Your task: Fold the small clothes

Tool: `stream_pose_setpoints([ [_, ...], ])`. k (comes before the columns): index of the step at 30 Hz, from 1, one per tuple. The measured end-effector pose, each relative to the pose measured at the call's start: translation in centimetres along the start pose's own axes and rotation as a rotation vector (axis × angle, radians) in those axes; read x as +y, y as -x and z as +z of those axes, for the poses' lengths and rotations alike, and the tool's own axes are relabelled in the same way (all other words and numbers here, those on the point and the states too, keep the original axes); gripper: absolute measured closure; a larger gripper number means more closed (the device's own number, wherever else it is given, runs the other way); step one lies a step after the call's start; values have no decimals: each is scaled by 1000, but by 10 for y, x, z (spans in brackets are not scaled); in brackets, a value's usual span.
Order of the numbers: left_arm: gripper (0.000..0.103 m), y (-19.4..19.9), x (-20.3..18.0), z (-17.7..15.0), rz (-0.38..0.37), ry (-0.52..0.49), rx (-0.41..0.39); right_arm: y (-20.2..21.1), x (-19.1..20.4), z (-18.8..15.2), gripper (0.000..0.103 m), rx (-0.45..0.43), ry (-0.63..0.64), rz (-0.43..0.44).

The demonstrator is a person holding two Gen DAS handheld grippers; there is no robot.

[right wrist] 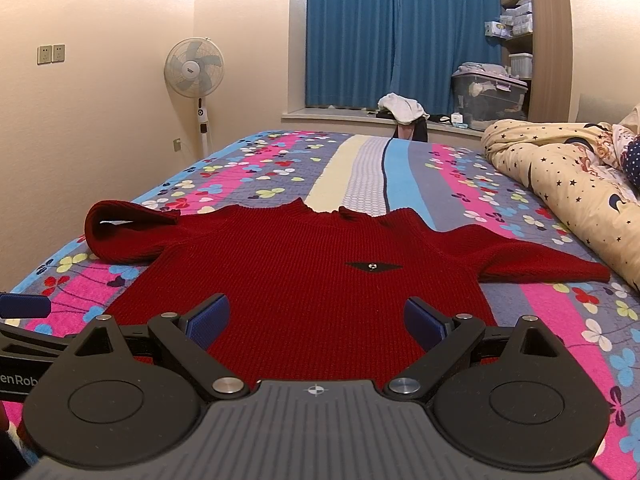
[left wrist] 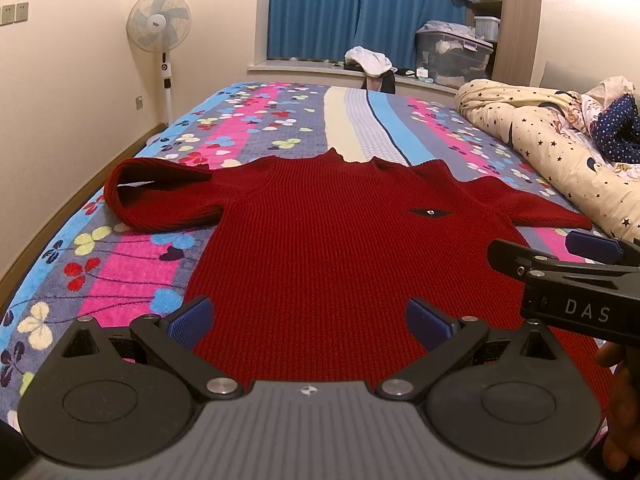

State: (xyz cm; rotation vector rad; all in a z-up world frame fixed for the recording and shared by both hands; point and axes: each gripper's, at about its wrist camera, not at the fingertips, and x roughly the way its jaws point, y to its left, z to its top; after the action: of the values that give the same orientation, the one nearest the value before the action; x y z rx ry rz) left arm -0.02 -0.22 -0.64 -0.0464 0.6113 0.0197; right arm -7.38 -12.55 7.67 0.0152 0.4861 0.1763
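Left wrist view: the red sweater (left wrist: pixel 320 240) lies flat, front up, on the flowered bed (left wrist: pixel 132 264), hem toward the camera and neck at 12 o'clock.
Left gripper (left wrist: pixel 308 320): jaws released and spread wide, nothing between them; it sits low over the hem, left of the sweater's middle line.
Right gripper (left wrist: pixel 560 264): seen from the side at 3 o'clock in this view, over the sweater's right edge.
Right wrist view: the right gripper (right wrist: pixel 316 318) also has its jaws released, empty, above the hem on the right half of the sweater (right wrist: pixel 304 280).
Long axis: the body runs from 6 to 12 o'clock, straight away from both grippers.
Sleeves: the left sleeve (left wrist: pixel 160 196) points to 10 o'clock and is doubled over on itself with its cuff gaping; the right sleeve (right wrist: pixel 532 264) lies flat toward 2 o'clock, its cuff near the star-print quilt (right wrist: pixel 560 184).
Which hand is nearer: the left gripper to the left sleeve, the right gripper to the right sleeve; each sleeve lies well forward of its gripper.
Stage, as I judge it: the sweater is spread and no fold is made yet.
Coming move, as I judge it: each gripper must go forward and outward to its sleeve, then carry it inward across the body.
Risk: the bunched left sleeve may fold unevenly.
Room: a standing fan (left wrist: pixel 160 28) and blue curtains (left wrist: pixel 360 8) stand beyond the bed.
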Motion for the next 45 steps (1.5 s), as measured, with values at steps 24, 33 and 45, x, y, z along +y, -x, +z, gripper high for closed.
stream_pose_setpoints([
  [24, 1, 0, 2, 0, -25, 30, -5, -1, 0, -1, 9, 1, -5, 2],
  [33, 1, 0, 2, 1, -32, 39, -7, -1, 0, -1, 9, -1, -6, 3],
  [45, 1, 0, 2, 1, -42, 51, -10, -1, 0, -1, 9, 2, -9, 5],
])
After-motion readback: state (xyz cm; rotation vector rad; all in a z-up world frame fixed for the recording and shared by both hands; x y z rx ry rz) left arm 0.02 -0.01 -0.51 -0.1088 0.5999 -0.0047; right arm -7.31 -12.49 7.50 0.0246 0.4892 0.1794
